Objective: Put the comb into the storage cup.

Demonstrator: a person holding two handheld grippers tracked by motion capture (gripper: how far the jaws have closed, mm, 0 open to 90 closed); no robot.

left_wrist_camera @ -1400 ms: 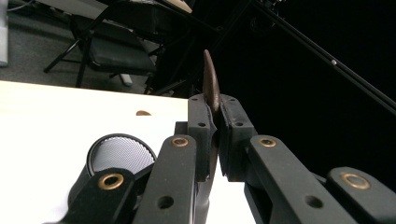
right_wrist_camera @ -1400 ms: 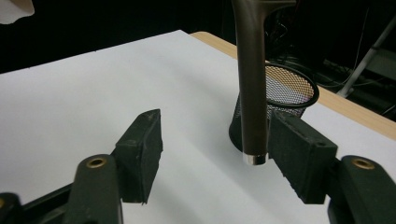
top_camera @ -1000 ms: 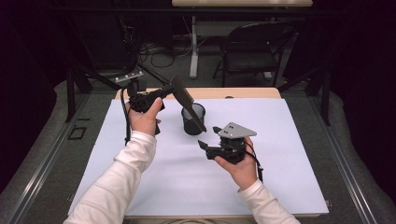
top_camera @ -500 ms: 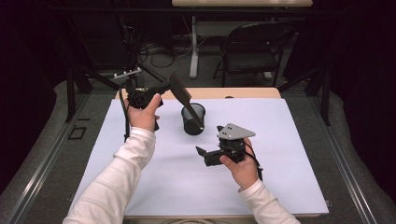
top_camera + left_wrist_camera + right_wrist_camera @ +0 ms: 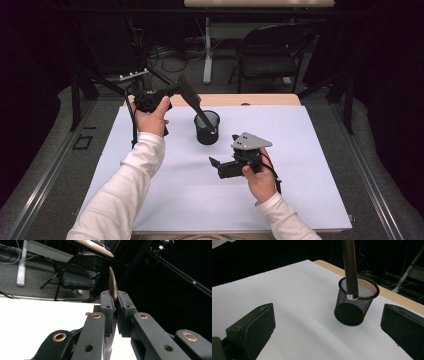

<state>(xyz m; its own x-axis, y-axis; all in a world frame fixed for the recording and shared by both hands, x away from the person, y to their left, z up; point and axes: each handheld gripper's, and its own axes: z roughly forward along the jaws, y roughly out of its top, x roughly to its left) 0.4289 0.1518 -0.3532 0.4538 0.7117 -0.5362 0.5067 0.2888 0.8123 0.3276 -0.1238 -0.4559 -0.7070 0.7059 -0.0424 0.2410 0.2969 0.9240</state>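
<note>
Two grippers are mine. My left gripper (image 5: 172, 92) is clenched on the upper end of a dark brown stick (image 5: 192, 97), which slants down so its metal-tipped lower end sits inside the black mesh cup (image 5: 207, 135) on the white table (image 5: 310, 150). My right gripper (image 5: 216, 167) has just spread its jaws wide, nothing between them, near the cup.

High view: I look down and forward over the table (image 5: 320, 200).
Gripper views: close, low.
Shared: mesh cup (image 5: 206, 127) (image 5: 355, 305).
</note>
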